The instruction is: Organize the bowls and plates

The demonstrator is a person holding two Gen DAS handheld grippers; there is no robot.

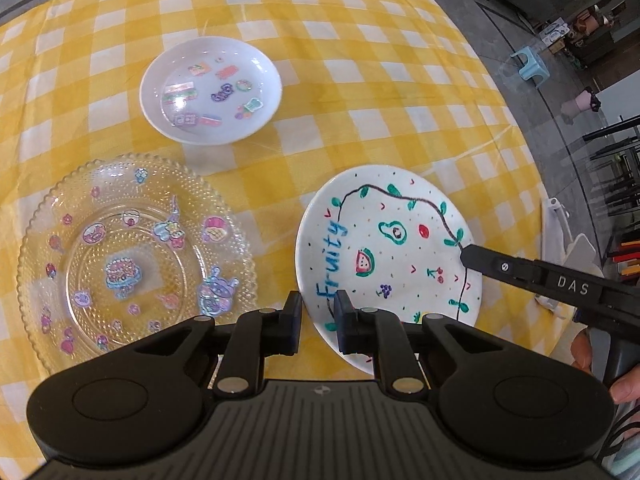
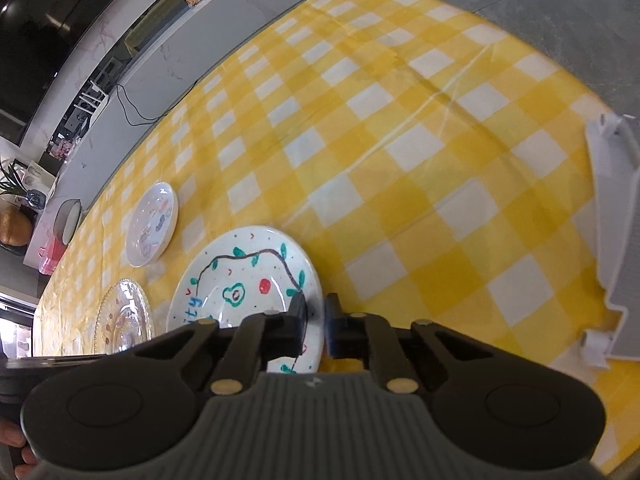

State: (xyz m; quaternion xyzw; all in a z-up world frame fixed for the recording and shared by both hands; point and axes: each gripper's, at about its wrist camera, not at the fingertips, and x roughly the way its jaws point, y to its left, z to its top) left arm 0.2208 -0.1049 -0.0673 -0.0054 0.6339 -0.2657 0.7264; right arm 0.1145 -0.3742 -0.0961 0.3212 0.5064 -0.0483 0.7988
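A white "Fruity" plate with drawn fruit lies at the right on the yellow checked tablecloth. My left gripper straddles its near left rim, jaws narrowly apart. My right gripper is closed on the plate's right rim; one of its fingers shows lying on the plate in the left wrist view. A clear beaded glass plate with stickers lies left. A small white sticker dish lies farther back. Both also show in the right wrist view: glass plate, dish.
A white plastic rack stands at the table's right edge. The table's edge runs close on the right, with floor, a blue stool and furniture beyond. A counter with a cable lies past the far side.
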